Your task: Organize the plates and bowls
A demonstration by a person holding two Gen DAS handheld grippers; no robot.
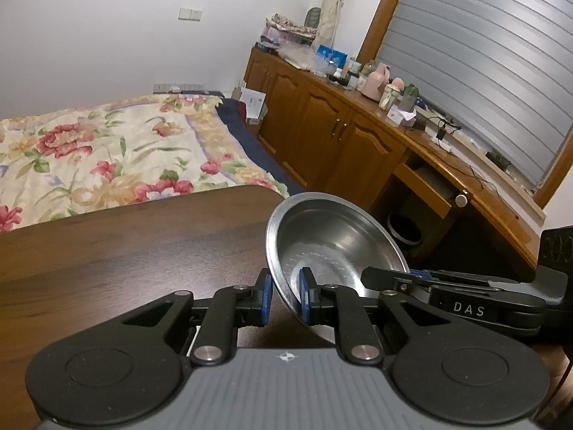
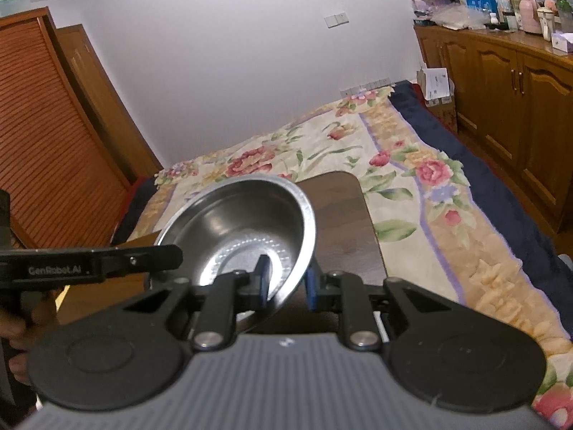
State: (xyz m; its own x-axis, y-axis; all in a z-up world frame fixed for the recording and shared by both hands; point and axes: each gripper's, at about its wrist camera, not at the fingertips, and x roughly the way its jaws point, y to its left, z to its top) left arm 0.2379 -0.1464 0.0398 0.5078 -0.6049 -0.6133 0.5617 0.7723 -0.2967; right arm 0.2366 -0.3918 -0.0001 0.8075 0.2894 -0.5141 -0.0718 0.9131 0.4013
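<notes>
stage: mid-carry | bowl [image 1: 333,247] tilted, off the surface [image 1: 125,251], pinched at its rim by left claw [image 1: 284,299] and right claw [image 2: 288,283] | done: picked up | left: set down; no plates or stack visible

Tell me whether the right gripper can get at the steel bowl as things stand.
Yes, it looks so: the right gripper is already shut on the steel bowl at its rim, opposite the left gripper, which clamps the other side above the table.
</notes>
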